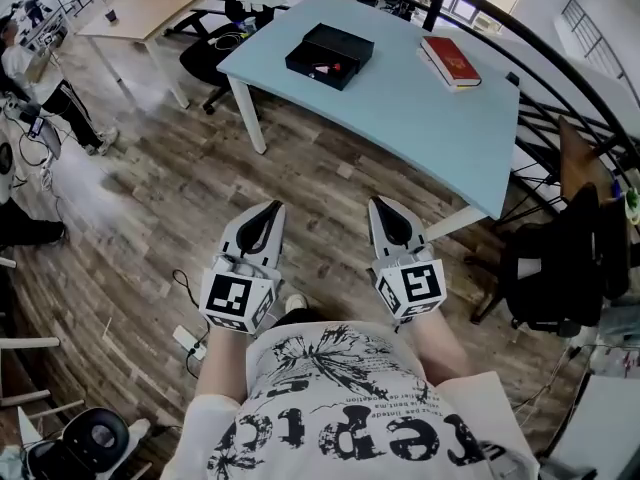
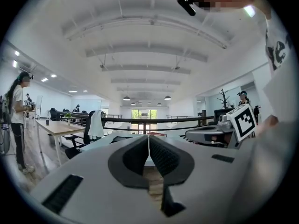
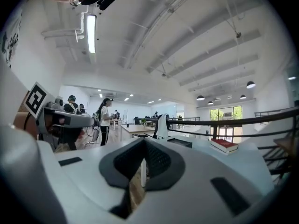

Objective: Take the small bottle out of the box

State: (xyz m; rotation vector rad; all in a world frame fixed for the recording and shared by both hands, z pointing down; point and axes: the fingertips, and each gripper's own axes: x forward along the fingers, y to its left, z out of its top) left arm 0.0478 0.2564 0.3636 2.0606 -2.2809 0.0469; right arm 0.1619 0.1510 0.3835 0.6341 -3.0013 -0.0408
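Surface (image 1: 420, 98): pale blue, at 12 o'clock from the person, right corner cut off behind a chair.
Left tongs (image 1: 270, 208): closed, empty, over the wooden floor, well apart from the surface.
Right tongs (image 1: 381, 206): closed, empty, at 3 o'clock of the left.
Box (image 1: 330, 55): black, open, toward 11 o'clock on the surface.
Small bottle (image 1: 324, 68): inside the box, only a reddish-white speck, shape unreadable.

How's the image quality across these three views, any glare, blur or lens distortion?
Head view: evenly lit and sharp, with fisheye curving the table edges. Left gripper view: black round vignette, ceiling beams bowed. Right gripper view: ceiling strip light blown out, and the same round vignette.
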